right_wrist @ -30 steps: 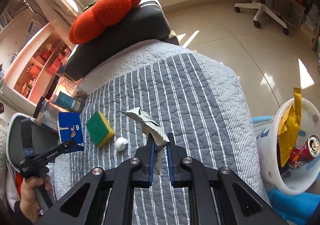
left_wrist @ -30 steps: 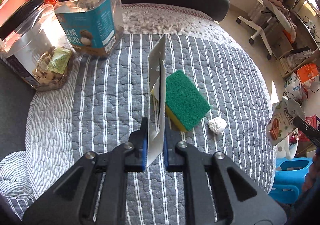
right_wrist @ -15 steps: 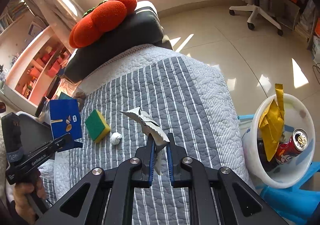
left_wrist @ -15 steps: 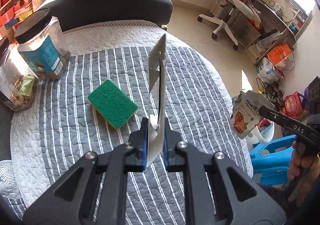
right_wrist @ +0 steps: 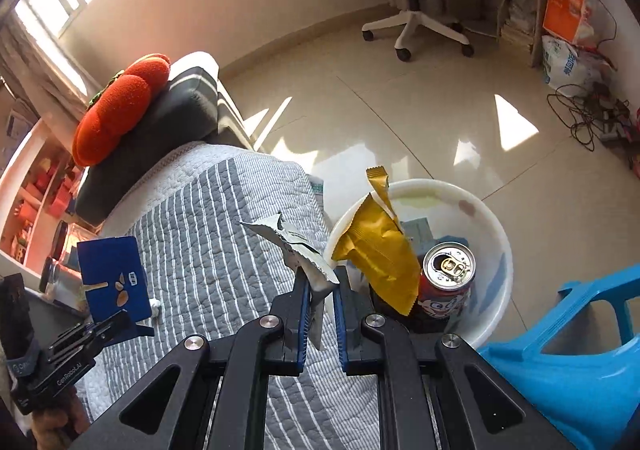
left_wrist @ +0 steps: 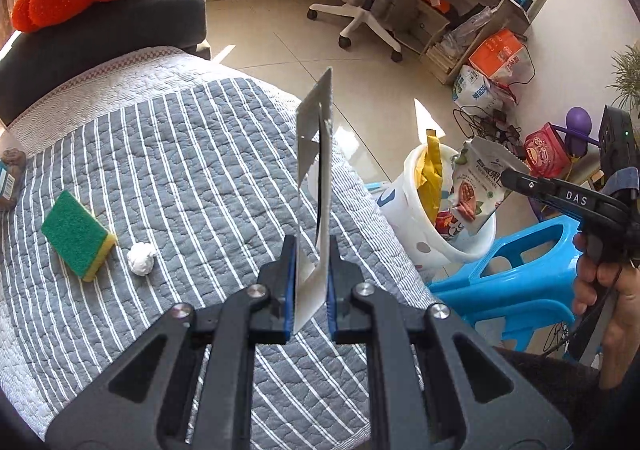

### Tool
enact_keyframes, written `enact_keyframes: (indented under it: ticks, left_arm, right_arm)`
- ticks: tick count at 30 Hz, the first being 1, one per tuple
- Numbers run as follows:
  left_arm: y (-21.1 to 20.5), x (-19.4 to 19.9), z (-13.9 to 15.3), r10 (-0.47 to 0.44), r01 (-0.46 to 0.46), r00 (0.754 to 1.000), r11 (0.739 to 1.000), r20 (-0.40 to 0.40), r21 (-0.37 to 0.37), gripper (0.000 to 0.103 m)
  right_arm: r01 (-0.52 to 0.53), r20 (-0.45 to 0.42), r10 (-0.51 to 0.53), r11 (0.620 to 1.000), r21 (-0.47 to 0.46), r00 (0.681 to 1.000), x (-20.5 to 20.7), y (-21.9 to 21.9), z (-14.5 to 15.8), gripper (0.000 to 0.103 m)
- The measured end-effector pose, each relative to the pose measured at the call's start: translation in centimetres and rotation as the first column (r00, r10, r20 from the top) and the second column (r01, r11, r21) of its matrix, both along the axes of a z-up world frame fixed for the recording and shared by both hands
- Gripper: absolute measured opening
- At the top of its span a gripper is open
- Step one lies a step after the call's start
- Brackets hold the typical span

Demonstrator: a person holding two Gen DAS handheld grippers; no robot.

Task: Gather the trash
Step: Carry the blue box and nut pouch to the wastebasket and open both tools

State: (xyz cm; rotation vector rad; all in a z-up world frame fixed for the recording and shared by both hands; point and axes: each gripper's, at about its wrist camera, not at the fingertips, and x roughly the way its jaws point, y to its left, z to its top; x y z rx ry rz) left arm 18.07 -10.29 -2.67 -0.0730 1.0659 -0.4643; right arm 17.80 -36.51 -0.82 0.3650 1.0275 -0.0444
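The left gripper [left_wrist: 311,292] is clamped on a flat blue packet [left_wrist: 315,185], seen edge-on from its own camera as a thin silvery sheet standing upright between the blue pads; the right wrist view shows its blue printed face [right_wrist: 114,276]. The right gripper [right_wrist: 320,310] pinches a crinkled silver snack wrapper [right_wrist: 298,250] with a torn, jagged top (nuts printed on its front, in the left wrist view [left_wrist: 478,189]), held just beside the white bucket [right_wrist: 498,250].

That round plastic bucket holds a glossy yellow foil bag [right_wrist: 378,250] sticking up past the rim and a red drink can [right_wrist: 446,278] standing upright. On the far side of the bucket from the striped quilt [left_wrist: 192,169] is a blue plastic stool [right_wrist: 580,350]. On the soft grey-and-white quilt, well away from the bucket, lie a crumpled white paper ball [left_wrist: 141,258] and, near it, a green-and-yellow sponge [left_wrist: 78,236].
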Motion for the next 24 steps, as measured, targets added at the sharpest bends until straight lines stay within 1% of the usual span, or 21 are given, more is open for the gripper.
enact_keyframes:
  ticks: [5,7,12,16,21,23,24]
  left_arm:
    - [-4.9,0.1,-0.4,-0.082,0.082,0.997,0.996,-0.005,-0.03,0.014]
    - [-7.0,0.3,-0.7,-0.118,0.117,0.993,0.992,-0.011,-0.047,0.014]
    - [-11.8,0.7,-0.9,-0.199,0.199,0.98,0.978,0.005,-0.059,0.014]
    - [-14.8,1.4,-2.0,-0.224,0.222,0.974,0.973,-0.023,-0.065,0.015]
    - [-16.8,2.1,-3.6,-0.235,0.234,0.971,0.972,-0.038,-0.034,0.015]
    - [-17.1,2.2,-3.9,-0.238,0.238,0.971,0.971,-0.033,-0.018,0.019]
    - [-17.1,2.2,-3.9,-0.236,0.236,0.971,0.972,-0.031,-0.002,0.026]
  right_arm:
    - [0.091,-0.016,-0.091,0.996,-0.023,0.996,-1.1,-4.2,-0.3,0.012]
    - [0.112,-0.023,-0.113,0.993,-0.027,0.993,-1.4,-5.6,-0.5,0.012]
    - [0.154,-0.015,-0.154,0.988,-0.029,0.988,-2.0,-8.2,-0.3,0.012]
    - [0.184,-0.009,-0.185,0.982,-0.044,0.983,-2.2,-9.7,-0.2,0.012]
    - [0.212,-0.021,-0.213,0.976,-0.04,0.977,-1.9,-10.9,-0.9,0.012]
    - [0.217,-0.025,-0.218,0.975,-0.041,0.976,-1.8,-11.2,-1.2,0.012]
    - [0.219,-0.029,-0.221,0.975,-0.041,0.975,-1.6,-11.2,-1.4,0.012]
